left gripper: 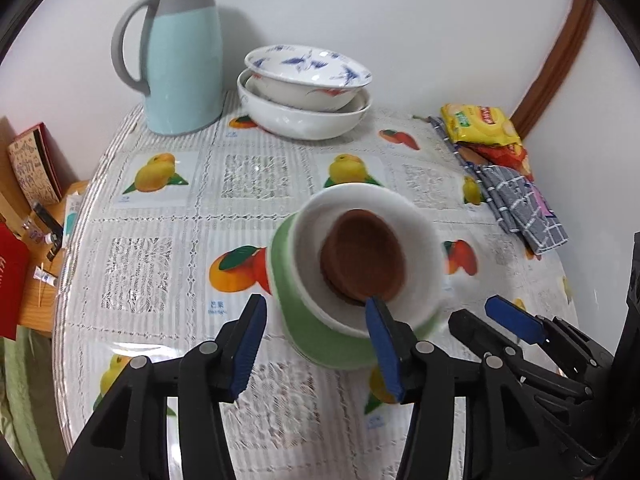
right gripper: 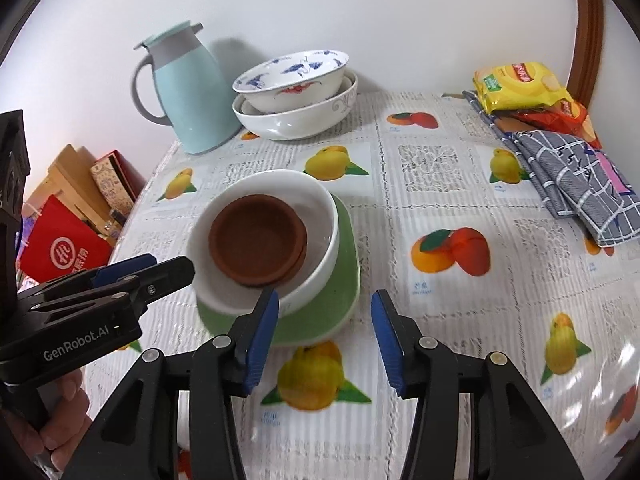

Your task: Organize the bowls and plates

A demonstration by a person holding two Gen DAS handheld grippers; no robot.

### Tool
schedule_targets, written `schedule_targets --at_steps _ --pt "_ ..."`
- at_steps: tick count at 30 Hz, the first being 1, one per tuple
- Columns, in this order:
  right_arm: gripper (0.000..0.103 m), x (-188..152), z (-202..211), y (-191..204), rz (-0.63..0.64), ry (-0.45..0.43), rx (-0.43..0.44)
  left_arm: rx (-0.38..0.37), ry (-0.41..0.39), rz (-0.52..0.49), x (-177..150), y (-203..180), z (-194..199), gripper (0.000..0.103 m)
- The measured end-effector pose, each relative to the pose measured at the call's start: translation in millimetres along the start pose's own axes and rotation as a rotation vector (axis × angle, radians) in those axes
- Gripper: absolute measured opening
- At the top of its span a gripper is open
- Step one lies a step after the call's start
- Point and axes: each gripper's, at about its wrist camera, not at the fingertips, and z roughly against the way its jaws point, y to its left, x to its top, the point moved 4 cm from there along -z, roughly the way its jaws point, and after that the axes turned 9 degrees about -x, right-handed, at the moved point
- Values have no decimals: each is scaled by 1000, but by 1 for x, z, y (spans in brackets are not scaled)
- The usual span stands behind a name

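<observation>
A green plate [right gripper: 328, 312] lies on the table with a white bowl [right gripper: 320, 208] on it, and brown saucers [right gripper: 256, 236] stacked in the bowl. In the left wrist view the same stack shows tilted and blurred: green plate [left gripper: 320, 344], white bowl [left gripper: 420, 240], brown saucers [left gripper: 360, 256]. My left gripper [left gripper: 316, 344] is open, its jaws either side of the stack's near edge. My right gripper [right gripper: 324, 336] is open and empty just in front of the green plate. Two nested bowls [left gripper: 304, 92] stand at the back, also in the right wrist view [right gripper: 296, 92].
A pale blue thermos jug [left gripper: 180, 60] stands back left beside the nested bowls. Snack packets [right gripper: 524, 88] and a folded grey checked cloth [right gripper: 568, 180] lie at the right. Boxes and a red packet [right gripper: 60, 248] sit off the table's left edge.
</observation>
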Motion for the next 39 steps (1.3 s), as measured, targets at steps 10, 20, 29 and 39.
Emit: schedule_targets --at_steps 10,20,29,39 --pt "50 -34 72 -27 16 -86 -86 -25 -94 -67 -29 -56 44 60" --pt "57 -70 131 -56 -36 -156 -128 -9 -146 -87 -66 -94 84 70" --pt "95 -101 173 -84 -96 -218 -176 51 -219 -92 -95 -114 117 78" --pt "95 -124 210 -97 -113 -253 -213 63 -263 -130 -114 -136 141 80"
